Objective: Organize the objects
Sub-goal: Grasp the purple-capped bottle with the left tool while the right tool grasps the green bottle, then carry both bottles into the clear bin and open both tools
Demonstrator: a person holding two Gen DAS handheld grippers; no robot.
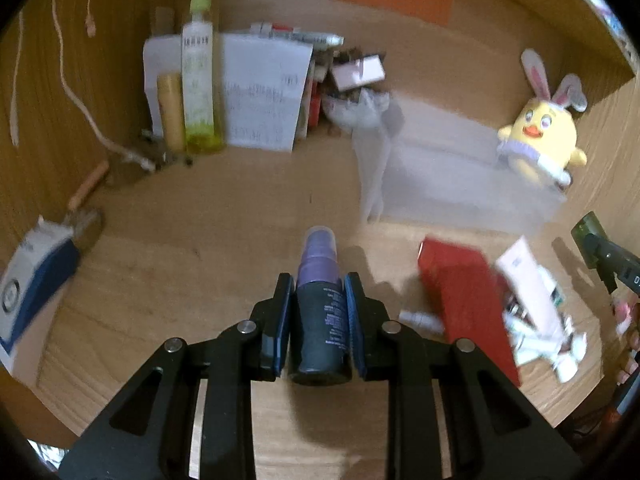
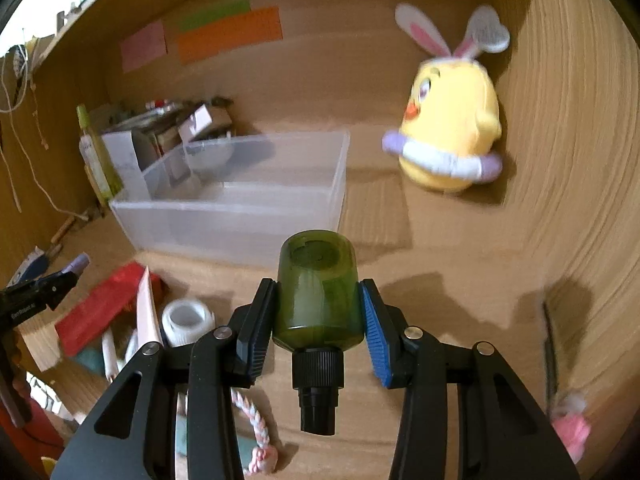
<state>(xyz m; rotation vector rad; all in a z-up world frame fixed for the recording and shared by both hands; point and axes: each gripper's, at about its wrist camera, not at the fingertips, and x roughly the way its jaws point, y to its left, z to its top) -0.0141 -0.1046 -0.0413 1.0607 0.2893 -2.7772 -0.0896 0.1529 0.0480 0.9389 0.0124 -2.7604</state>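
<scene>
My left gripper (image 1: 318, 286) is shut on a dark spray bottle with a purple cap (image 1: 320, 304), held above the wooden desk. My right gripper (image 2: 318, 290) is shut on a green translucent bottle (image 2: 318, 292), whose black nozzle points back toward the camera. A clear plastic bin (image 2: 240, 216) stands just beyond the green bottle; it also shows in the left wrist view (image 1: 460, 184), ahead and to the right. The left gripper with its bottle appears at the left edge of the right wrist view (image 2: 48, 288). The right gripper with its green bottle appears at the right edge of the left wrist view (image 1: 600, 248).
A yellow chick plush with bunny ears (image 2: 452, 120) sits at the back right. A red box (image 1: 468, 296), a white tube (image 1: 532, 280) and small items lie in a pile. A tall green bottle (image 1: 198, 72), papers (image 1: 264, 92) and a blue-white carton (image 1: 32, 280) stand left.
</scene>
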